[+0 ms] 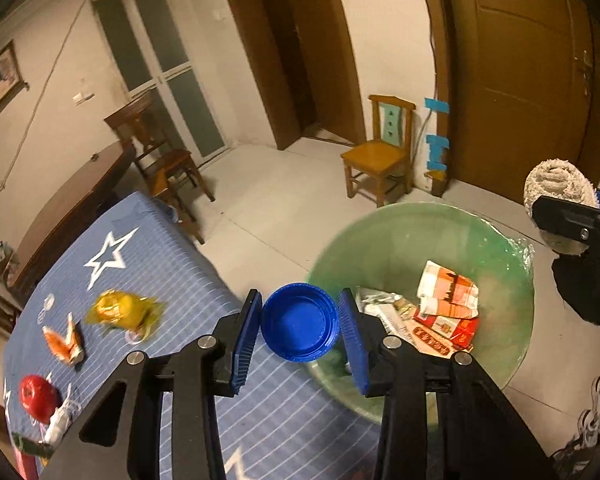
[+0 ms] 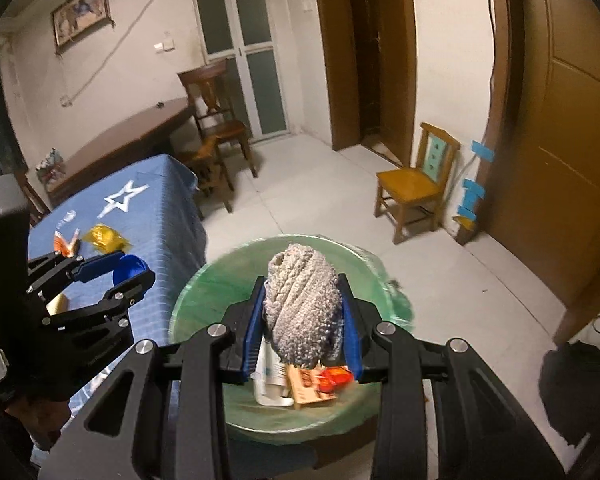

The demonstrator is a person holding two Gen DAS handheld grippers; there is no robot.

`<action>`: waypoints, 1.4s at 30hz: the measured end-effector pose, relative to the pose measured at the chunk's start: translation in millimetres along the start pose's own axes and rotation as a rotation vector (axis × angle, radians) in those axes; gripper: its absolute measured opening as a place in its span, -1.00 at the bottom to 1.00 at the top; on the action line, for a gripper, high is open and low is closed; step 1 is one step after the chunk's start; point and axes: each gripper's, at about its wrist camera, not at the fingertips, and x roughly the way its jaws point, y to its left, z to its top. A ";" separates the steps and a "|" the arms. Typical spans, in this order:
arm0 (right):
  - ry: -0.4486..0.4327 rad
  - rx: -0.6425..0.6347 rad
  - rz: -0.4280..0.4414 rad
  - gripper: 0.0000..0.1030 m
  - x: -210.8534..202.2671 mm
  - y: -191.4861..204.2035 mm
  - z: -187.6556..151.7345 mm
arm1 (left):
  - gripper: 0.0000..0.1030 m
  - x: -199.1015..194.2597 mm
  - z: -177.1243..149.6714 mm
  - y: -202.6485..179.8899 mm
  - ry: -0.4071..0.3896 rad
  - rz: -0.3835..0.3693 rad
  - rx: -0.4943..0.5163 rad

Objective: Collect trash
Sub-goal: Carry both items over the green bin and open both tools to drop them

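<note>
My left gripper (image 1: 300, 328) is shut on a round blue plastic lid (image 1: 299, 322), held at the table edge just left of the green-lined trash bin (image 1: 500, 248). The same left gripper (image 2: 120, 272) shows at the left of the right wrist view with the blue lid (image 2: 130, 268) in it. My right gripper (image 2: 303, 320) is shut on a balled grey knitted cloth (image 2: 302, 304), directly above the bin (image 2: 204, 296). That cloth (image 1: 560, 182) appears at the right edge of the left view. Crumpled wrappers (image 1: 448, 292) and paper lie in the bin.
On the blue star-patterned tablecloth (image 1: 172, 272) lie a yellow wrapper (image 1: 120, 308), an orange-white wrapper (image 1: 64, 342) and a red apple (image 1: 38, 398). A small wooden chair (image 1: 380, 152) stands by the wall. A dark table (image 2: 132, 136) and dark chairs (image 2: 216, 120) stand behind.
</note>
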 end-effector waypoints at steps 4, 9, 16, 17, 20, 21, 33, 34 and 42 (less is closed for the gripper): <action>0.038 0.003 -0.017 -0.38 6.6 -7.8 -3.2 | -0.20 13.4 4.4 -14.6 0.011 -0.020 0.026; 0.071 -0.003 -0.020 -0.38 15.5 -10.3 -4.4 | -0.20 24.0 5.6 -24.3 0.026 -0.033 0.052; 0.116 -0.012 -0.015 -0.38 28.5 -14.0 -2.6 | -0.20 38.3 1.3 -28.8 0.054 -0.051 0.067; 0.121 -0.014 -0.015 -0.38 29.1 -13.9 -3.3 | -0.20 39.3 0.0 -28.3 0.056 -0.053 0.068; 0.140 -0.017 -0.006 -0.38 33.5 -12.7 -4.9 | -0.20 43.4 -1.0 -29.1 0.063 -0.059 0.069; 0.144 -0.019 -0.006 -0.38 34.8 -13.5 -5.3 | -0.20 44.3 -1.2 -29.7 0.065 -0.061 0.070; 0.150 -0.045 0.005 -0.31 43.8 -6.4 1.9 | -0.19 55.9 0.4 -29.2 0.080 -0.089 0.062; 0.151 -0.041 0.007 -0.08 44.8 -7.2 1.9 | -0.14 57.8 0.5 -29.2 0.086 -0.089 0.058; 0.147 -0.014 -0.006 0.11 46.4 -15.1 -0.7 | 0.09 63.0 -3.2 -19.3 0.101 -0.089 0.025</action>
